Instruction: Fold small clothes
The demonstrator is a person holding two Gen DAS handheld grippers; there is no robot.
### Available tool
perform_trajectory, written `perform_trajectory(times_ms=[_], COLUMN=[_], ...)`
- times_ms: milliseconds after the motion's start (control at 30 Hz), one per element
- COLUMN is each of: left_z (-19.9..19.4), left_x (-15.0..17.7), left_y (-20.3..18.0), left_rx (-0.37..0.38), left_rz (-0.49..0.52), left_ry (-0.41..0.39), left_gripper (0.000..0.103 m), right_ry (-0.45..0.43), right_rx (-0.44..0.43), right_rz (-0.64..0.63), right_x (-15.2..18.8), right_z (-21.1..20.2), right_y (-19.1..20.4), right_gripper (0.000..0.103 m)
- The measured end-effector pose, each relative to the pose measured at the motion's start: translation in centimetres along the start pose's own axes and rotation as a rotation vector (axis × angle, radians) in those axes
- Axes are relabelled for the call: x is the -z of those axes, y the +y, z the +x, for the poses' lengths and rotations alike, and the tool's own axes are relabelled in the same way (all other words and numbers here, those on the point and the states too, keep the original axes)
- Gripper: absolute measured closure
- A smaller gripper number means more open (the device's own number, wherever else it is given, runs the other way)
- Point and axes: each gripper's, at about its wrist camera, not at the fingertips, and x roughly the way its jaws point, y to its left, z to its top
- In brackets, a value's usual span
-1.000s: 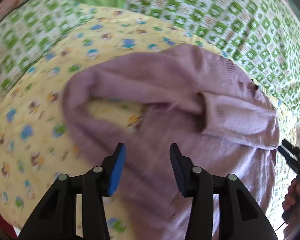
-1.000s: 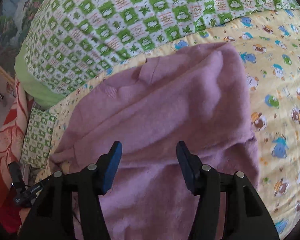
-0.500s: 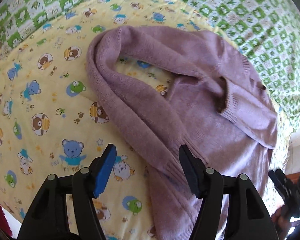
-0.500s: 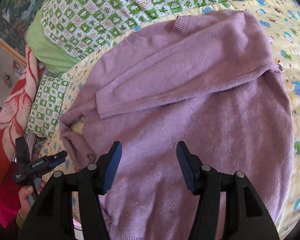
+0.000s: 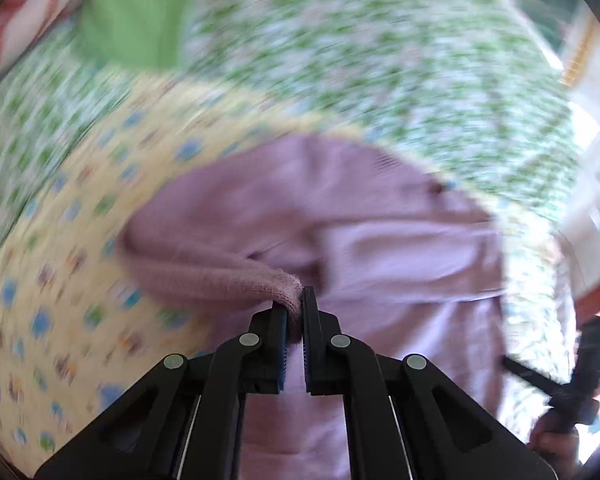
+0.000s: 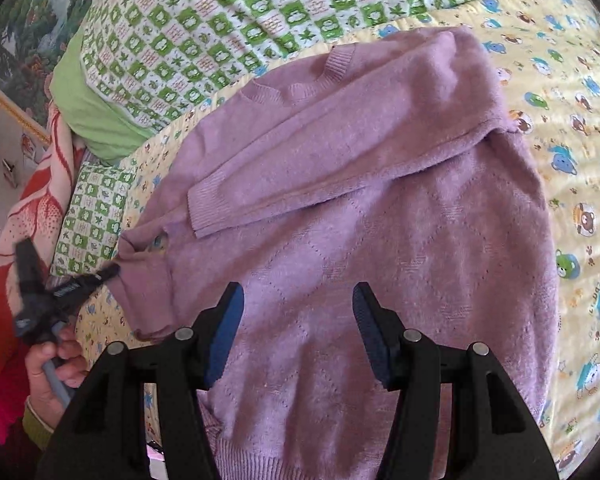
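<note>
A purple knitted sweater (image 6: 399, 220) lies front up on the bed. One sleeve (image 6: 300, 168) is folded across its chest. My left gripper (image 5: 296, 300) is shut on the cuff of the other sleeve (image 5: 220, 276) and holds it lifted off the quilt; this view is blurred by motion. In the right wrist view the left gripper (image 6: 108, 272) appears at the sweater's left edge, held by a hand (image 6: 48, 364). My right gripper (image 6: 298, 308) hovers open over the sweater's lower body with nothing between its fingers. It also shows at the right edge of the left wrist view (image 5: 579, 376).
The sweater rests on a yellow quilt with cartoon animals (image 6: 571, 120). A green chequered blanket (image 6: 220, 20) and a plain green pillow (image 6: 96, 112) lie behind it. A red patterned cloth (image 6: 16, 208) hangs at the bed's left side.
My left gripper has gone from open to shut on the sleeve cuff and has lifted it. My right gripper has drawn back from the sweater and stays open.
</note>
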Motion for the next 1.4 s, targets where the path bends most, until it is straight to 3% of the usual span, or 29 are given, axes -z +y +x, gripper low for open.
perform_trajectory(times_ms=[200,333,400,467,533,600,667,833,967,1100,1200,1267,1300,1333,1400], left_z=[3.8,10.4,13.7,15.1,14.7,13.4,11.4,8.6,9.7,11.0,12.2,13.3,13.6,13.7,14.1], left_x=[-3.4,-3.3,-2.7,-1.7,-0.9,-0.3,0.3,1.6,2.3,1.8,1.4,1.4,1.1,0.9,0.2], left_y=[-10.6,-15.0,-16.0,-16.1,-15.7,-14.6,-12.5,-5.4,-0.2,2.0,2.7,2.6,2.4,2.3,1.8], left_rx=[0.141,0.183,0.181,0.17,0.177,0.167,0.113,-0.05,-0.218,-0.29,-0.323,-0.339,-0.336,-0.335,-0.35], left_rz=[0.168,0.208,0.225,0.237,0.241,0.256,0.264,0.217,0.166,0.12,0.11,0.109,0.109,0.109,0.107], left_ry=[0.012,0.132,0.21,0.257,0.251,0.231,0.196,0.164,0.193,0.167,0.163,0.171,0.17,0.164,0.142], left_gripper=[0.098,0.095,0.085,0.084,0.081,0.067,0.059,0.054,0.052,0.052,0.05,0.05,0.05,0.05,0.05], right_ry=[-0.013,-0.016,-0.017,-0.014,-0.009,-0.007,0.003,0.03,0.034,0.039,0.04,0.063,0.094,0.125,0.166], right_rx=[-0.004,0.004,0.011,0.019,0.029,0.033,0.038,0.037,0.069,0.105,0.191,0.231,0.2,0.17,0.037], right_rz=[0.022,0.039,0.05,0.058,0.064,0.068,0.066,-0.009,-0.243,-0.511,-0.668,-0.719,-0.706,-0.672,-0.523], right_x=[-0.8,-1.4,-1.6,-1.9,-2.2,-2.5,-2.8,-3.7,-3.7,-2.9,-2.3,-2.5,-3.1,-4.0,-6.9], right_z=[0.0,0.1,0.2,0.3,0.4,0.6,1.2,3.3,5.3,7.8,10.5,12.2,12.6,12.7,11.2], right_y=[-1.0,-2.0,-2.6,-3.3,-3.9,-4.6,-5.1,-4.6,-1.1,3.2,5.1,5.4,5.2,5.0,4.1], right_gripper=[0.045,0.045,0.045,0.045,0.045,0.045,0.045,0.043,0.036,0.034,0.034,0.044,0.075,0.097,0.097])
